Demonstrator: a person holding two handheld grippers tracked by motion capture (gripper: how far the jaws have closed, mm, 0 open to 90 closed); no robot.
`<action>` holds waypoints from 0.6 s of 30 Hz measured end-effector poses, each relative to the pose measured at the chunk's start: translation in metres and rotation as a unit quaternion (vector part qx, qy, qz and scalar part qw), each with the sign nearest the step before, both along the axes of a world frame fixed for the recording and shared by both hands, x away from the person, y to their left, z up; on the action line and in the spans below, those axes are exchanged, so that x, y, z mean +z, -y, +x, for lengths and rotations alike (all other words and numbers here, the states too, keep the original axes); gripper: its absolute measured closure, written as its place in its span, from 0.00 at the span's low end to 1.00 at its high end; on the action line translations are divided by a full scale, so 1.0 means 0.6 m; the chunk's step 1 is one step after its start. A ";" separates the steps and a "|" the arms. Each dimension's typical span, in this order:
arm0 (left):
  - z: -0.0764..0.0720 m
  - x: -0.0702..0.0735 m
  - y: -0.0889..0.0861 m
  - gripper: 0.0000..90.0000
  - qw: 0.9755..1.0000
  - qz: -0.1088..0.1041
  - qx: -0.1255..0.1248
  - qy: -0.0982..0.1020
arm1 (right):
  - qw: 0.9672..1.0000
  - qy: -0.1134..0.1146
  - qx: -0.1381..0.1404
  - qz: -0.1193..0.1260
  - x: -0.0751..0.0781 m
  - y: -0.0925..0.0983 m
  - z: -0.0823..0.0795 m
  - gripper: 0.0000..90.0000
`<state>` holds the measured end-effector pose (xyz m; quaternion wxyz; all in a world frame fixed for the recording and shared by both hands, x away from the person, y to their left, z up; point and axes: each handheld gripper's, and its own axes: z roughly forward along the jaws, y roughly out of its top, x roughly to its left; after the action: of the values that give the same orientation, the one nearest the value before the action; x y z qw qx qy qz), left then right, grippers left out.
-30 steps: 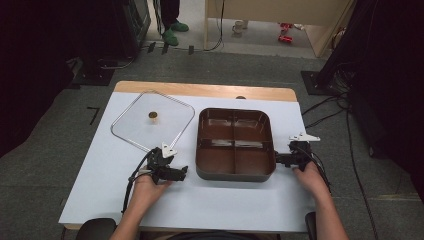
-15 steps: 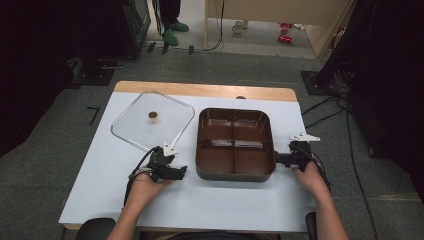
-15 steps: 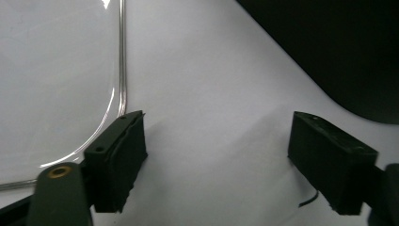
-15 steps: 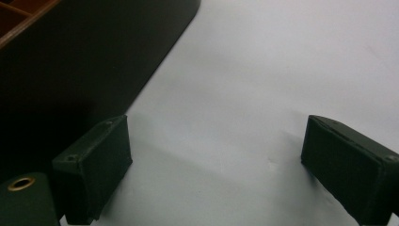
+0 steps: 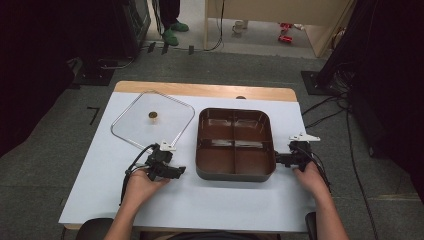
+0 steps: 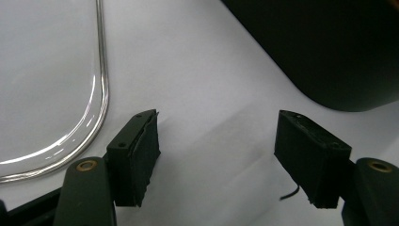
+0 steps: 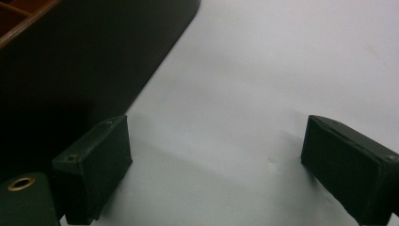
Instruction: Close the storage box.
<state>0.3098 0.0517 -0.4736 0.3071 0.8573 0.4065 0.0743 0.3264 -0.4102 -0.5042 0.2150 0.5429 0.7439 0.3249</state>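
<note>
Left gripper [image 5: 176, 170]: jaws spread wide, nothing between them, low over the white table [image 5: 100, 175], just beside the near left corner of the pot [image 5: 235, 144]. Right gripper [image 5: 280, 160]: jaws likewise apart and empty, at the pot's right wall, close to it; contact cannot be told. Pot: dark brown, square, split into four compartments, empty, standing right of the table's middle. Lid [image 5: 152, 121]: clear glass with a metal rim and a small brass knob [image 5: 152, 116], lying flat on the table left of the pot, apart from it. Step in hand, as judged: both grippers set to either side of the pot, ready to take hold. Next move calls for closing in level on the two walls together, so the pot does not slide. The left gripper view adds the lid's curved rim [image 6: 101, 94] just beyond the left jaw; the right gripper view adds the pot's dark outer wall [image 7: 94, 61] beside its left jaw, with bare table between the jaws.
</note>
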 end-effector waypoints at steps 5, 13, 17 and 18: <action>0.002 0.011 -0.008 0.35 1.000 -0.009 0.005 0.012 | 1.000 0.000 0.000 0.000 0.000 0.000 0.000 0.09; 0.012 0.028 -0.025 0.35 0.999 -0.016 0.005 0.031 | 1.000 0.000 0.000 0.000 0.000 0.000 0.000 0.09; 0.019 0.034 -0.038 0.35 0.999 -0.018 0.013 0.036 | 1.000 0.000 0.000 0.000 0.000 0.000 0.000 0.09; 0.021 0.036 -0.041 0.36 0.999 -0.022 0.017 0.038 | 1.000 0.000 0.000 0.000 0.000 0.000 0.000 0.09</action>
<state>0.3222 0.0764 -0.4517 0.3400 0.8395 0.4111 0.1028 0.3264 -0.4101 -0.5042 0.2149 0.5430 0.7439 0.3248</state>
